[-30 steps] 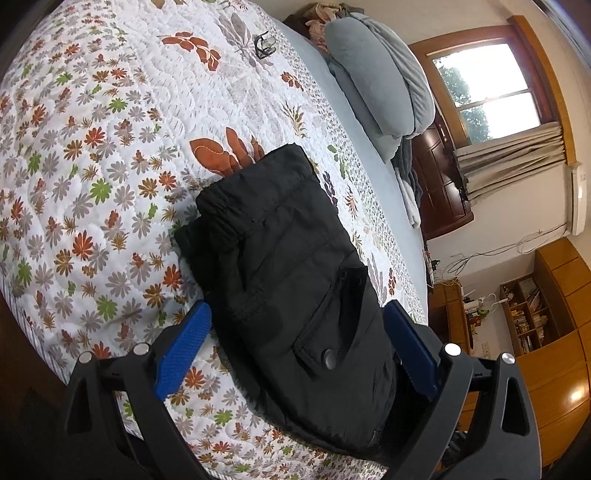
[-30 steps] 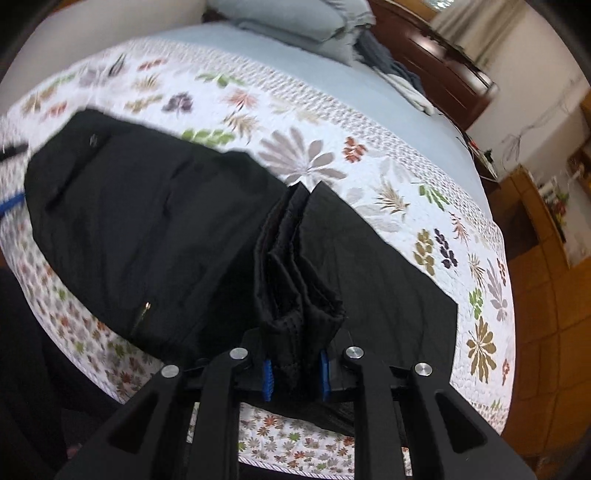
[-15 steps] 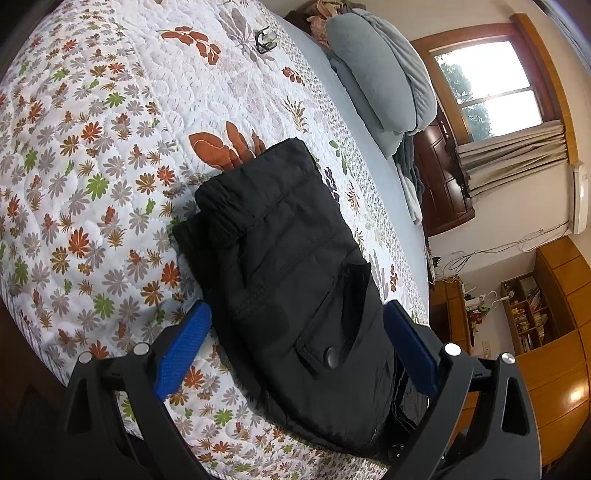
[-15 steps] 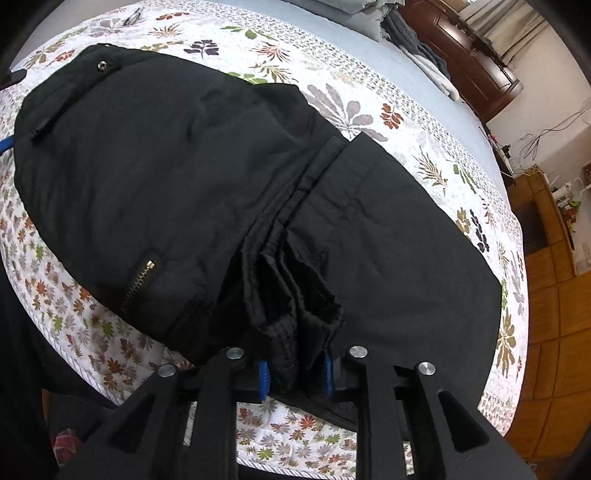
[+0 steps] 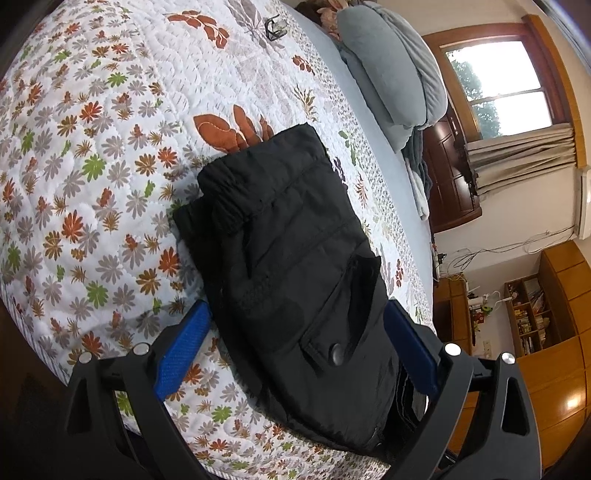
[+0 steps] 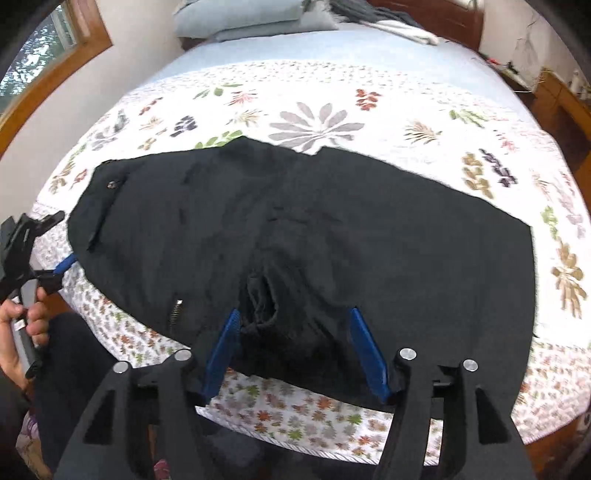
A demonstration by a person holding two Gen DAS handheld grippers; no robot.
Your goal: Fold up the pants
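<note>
**Black pants laid at the bed's near edge, both claws spread**

Bedroom surroundings are seen: a floral quilt (image 5: 110, 155) covers the bed, grey pillows (image 5: 391, 74) are heaped at the far end, and a window (image 5: 506, 88) is lit beyond them. One pair of black pants (image 6: 295, 229) is spread on the quilt along the near edge of the bed, partly doubled over, with a bunched wad of cloth at the near hem.

The left claw (image 5: 295, 354) is held wide apart, its blue pads on either side of the pocketed end of the pants; nothing is pinched. The right claw (image 6: 295, 350) is likewise spread wide around the bunched cloth, which lies between the pads without being squeezed.

Risks are judged as follows. The bunched wad could be trapped inside the next fold, leaving a lump, if it is not smoothed first. Cloth lying at the bed's edge could be dragged off if a claw pulls outward. A thick stack may slip from a closing claw.

Counted: one pair of pants, two claws, one quilt, one small dark clip-like object (image 5: 275, 27) near the far edge.
</note>
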